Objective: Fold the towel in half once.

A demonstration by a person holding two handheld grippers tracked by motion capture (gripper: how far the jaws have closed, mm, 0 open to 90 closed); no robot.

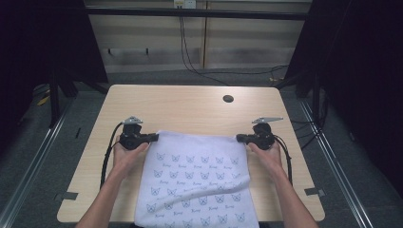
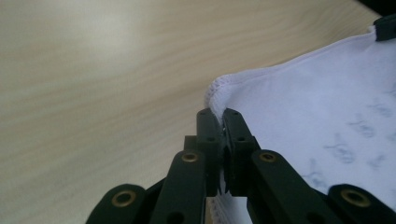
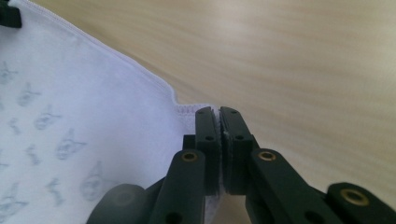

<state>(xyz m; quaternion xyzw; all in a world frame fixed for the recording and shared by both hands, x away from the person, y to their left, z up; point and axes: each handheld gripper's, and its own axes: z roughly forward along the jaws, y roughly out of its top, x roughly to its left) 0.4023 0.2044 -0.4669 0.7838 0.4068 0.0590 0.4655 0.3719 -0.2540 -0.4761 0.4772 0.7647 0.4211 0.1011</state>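
The cloth [image 1: 197, 183] is white, printed all over with rows of small blue-grey butterfly-like motifs, each with a tiny line of lettering beneath it too small to read. Its hem, seen close in the left gripper view, is plain white stitching. The table [image 1: 190, 107] under it is pale wood with a fine lengthwise grain, and has one round dark hole [image 1: 228, 99] near its far right. The left gripper [image 1: 154, 137] and the right gripper [image 1: 239, 138] are both black, with brass-coloured rivets on their arms and a grey plate on top of each. Grey floor surrounds the table.
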